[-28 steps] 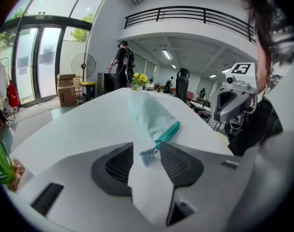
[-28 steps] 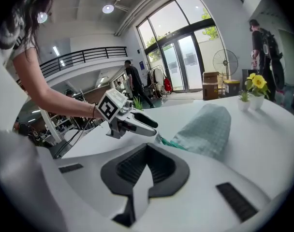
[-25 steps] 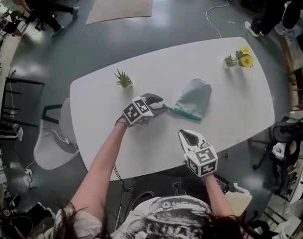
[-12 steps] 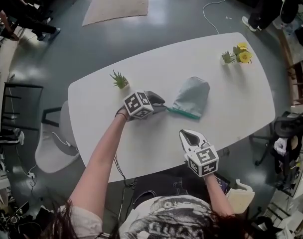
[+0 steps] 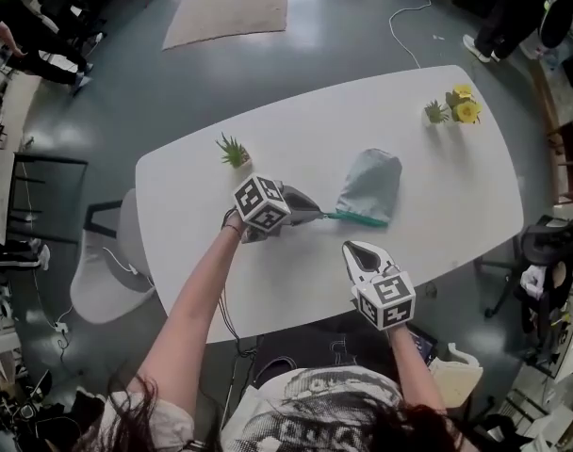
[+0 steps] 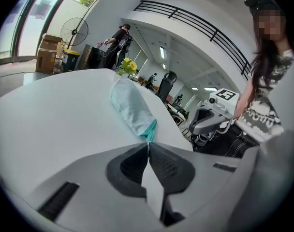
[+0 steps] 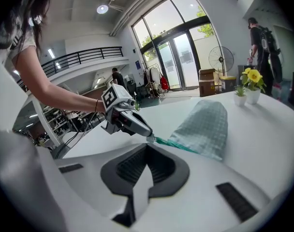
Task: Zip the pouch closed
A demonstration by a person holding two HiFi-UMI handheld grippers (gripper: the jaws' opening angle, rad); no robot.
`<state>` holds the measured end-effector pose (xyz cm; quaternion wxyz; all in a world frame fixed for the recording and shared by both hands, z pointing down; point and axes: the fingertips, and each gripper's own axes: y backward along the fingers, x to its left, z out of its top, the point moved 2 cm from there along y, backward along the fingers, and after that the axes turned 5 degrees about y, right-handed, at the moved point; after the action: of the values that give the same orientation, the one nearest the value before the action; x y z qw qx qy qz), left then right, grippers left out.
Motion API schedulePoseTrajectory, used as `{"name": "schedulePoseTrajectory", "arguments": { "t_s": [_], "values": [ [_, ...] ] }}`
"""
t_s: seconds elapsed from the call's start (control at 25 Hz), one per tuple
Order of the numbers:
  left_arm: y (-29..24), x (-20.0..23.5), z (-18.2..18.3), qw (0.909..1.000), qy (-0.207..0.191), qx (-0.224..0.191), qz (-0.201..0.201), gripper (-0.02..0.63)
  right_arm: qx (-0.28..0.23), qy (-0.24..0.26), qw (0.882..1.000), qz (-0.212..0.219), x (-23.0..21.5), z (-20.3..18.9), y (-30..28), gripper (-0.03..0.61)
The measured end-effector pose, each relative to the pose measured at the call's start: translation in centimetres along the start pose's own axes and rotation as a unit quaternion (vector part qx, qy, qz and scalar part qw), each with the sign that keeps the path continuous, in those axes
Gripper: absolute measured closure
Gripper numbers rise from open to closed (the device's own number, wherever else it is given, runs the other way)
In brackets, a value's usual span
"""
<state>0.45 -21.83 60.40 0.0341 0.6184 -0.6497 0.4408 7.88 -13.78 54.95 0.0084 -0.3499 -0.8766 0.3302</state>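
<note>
A soft, pale grey-green checked fabric pouch (image 5: 369,185) lies flat on the smooth white oval counter (image 5: 268,139). The left gripper (image 5: 317,217), its jaws just closed, pinches the end of the pouch's teal zipper (image 5: 357,218). The right gripper (image 5: 354,249) is closed, empty and apart.

Left claw (image 5: 315,217) has closed on pouch (image 5: 371,182) corner.

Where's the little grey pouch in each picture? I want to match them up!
Head view: the pouch is a bit right of the middle, just above halfway.
Left gripper view: the pouch is near the middle, slightly left.
Right gripper view: the pouch is right of the middle, a little below halfway.
Shared landmark: the yellow flower stands past the pouch in all three.
</note>
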Motion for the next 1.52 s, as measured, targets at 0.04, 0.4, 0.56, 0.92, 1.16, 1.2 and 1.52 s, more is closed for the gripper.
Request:
{"name": "schedulePoseTrajectory", "arguments": {
  "t_s": [0.04, 0.4, 0.56, 0.92, 1.16, 1.2, 1.52],
  "values": [
    [-0.2, -0.5, 0.0, 1.0000, 0.003, -0.005, -0.002, 0.595, 0.001, 0.000, 1.000, 0.000, -0.1, 0.0, -0.1, 0.577],
    [-2.1, -4.8, 0.7, 0.9969, 0.029, -0.073, -0.003, 0.597, 0.027, -0.003, 1.000, 0.003, -0.4, -1.0, -1.1, 0.575],
    [-2.6, -6.5, 1.5, 0.9933, 0.045, -0.106, -0.010, 0.597, 0.033, -0.004, 0.999, 0.003, -0.8, -1.8, -1.3, 0.546],
    [-3.1, -8.0, 1.8, 0.9894, 0.072, -0.125, -0.015, 0.598, 0.034, 0.016, 0.999, 0.009, -1.2, -2.2, -0.9, 0.509],
    [-3.5, -8.5, 2.4, 0.9864, 0.087, -0.139, -0.009, 0.598, 0.044, 0.056, 0.997, -0.017, -1.3, -2.2, -0.6, 0.494],
    [-3.6, -8.6, 2.5, 0.9854, 0.091, -0.143, -0.011, 0.598, 0.044, 0.056, 0.997, -0.019, -1.3, -2.1, -0.6, 0.483],
    [-4.1, -9.3, 3.1, 0.9809, 0.109, -0.158, -0.030, 0.598, 0.033, 0.032, 0.998, -0.044, -2.8, -2.2, 0.1, 0.539]
  ]
}}
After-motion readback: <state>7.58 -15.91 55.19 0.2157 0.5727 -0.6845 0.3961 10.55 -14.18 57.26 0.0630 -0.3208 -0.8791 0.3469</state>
